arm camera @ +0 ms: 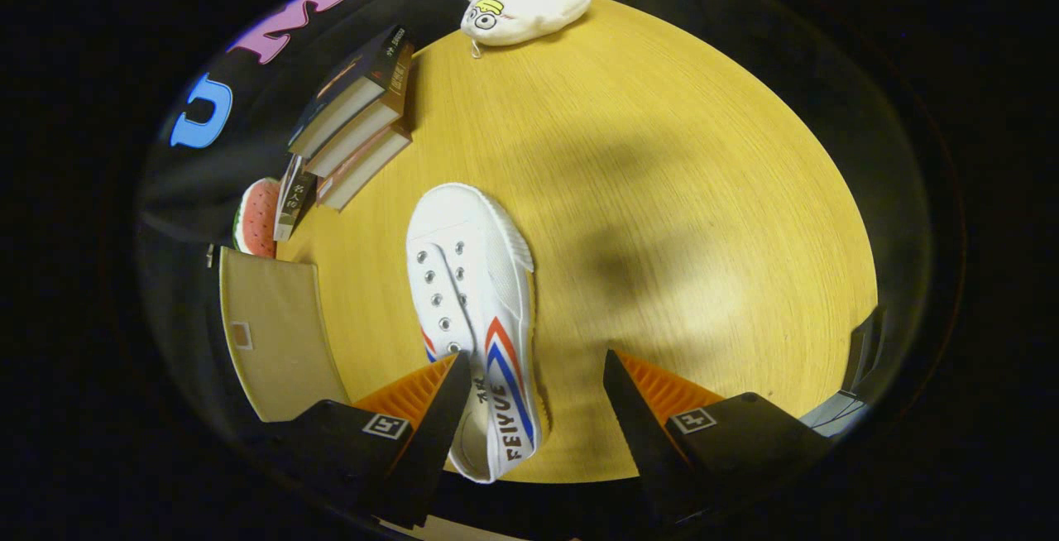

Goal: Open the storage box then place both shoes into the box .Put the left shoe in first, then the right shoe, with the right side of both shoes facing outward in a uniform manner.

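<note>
A white canvas shoe [476, 276] with red and blue side stripes lies on the wooden table [703, 193], toe pointing away from me. My gripper [536, 355] is open wide over its heel end. The left finger [438, 417] overlaps the shoe's opening near the tongue. The right finger [641, 417] stands apart from the striped side, with bare table between them. A beige box panel [273, 334] with a small label shows just left of the left finger; I cannot tell whether the box is open.
A stack of books [356, 123] lies beyond the shoe to the left, with a watermelon-slice toy [255, 227] and another book [294, 206] near the box. A white plush pouch [525, 7] rests at the table's far edge.
</note>
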`<act>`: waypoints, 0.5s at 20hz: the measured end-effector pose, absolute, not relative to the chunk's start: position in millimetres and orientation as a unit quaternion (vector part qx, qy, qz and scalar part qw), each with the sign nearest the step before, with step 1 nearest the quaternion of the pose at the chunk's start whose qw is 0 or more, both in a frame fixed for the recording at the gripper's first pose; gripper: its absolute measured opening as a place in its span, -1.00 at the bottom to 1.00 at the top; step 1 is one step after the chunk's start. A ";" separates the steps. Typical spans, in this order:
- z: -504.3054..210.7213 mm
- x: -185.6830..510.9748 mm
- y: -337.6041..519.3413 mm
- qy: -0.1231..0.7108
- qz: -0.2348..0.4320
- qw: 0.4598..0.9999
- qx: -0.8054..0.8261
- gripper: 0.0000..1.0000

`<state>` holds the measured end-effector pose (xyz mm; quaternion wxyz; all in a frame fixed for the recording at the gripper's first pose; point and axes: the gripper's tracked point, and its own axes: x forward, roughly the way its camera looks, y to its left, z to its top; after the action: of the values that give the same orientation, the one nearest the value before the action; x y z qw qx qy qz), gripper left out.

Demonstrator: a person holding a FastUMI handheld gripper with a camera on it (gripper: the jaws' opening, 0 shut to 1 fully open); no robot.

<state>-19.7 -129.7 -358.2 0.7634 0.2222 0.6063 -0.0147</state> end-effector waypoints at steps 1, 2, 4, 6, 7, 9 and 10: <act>-359.9 -18.6 -128.0 0.610 -0.011 0.762 0.219 0.96; -363.0 -16.5 -127.5 0.611 -0.011 0.762 0.215 0.96; -369.0 -11.6 -123.5 0.614 -0.014 0.762 0.202 0.96; -368.8 -6.1 -117.5 0.609 -0.006 0.770 0.190 0.95; -369.2 -3.8 -110.6 0.608 0.006 0.771 0.189 0.92; -372.4 -2.9 -95.7 0.613 0.020 0.763 0.203 0.57; -372.1 1.2 -96.6 0.612 0.008 0.762 0.212 0.02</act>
<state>1.2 -96.6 -372.1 0.7617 0.2120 0.6122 0.0084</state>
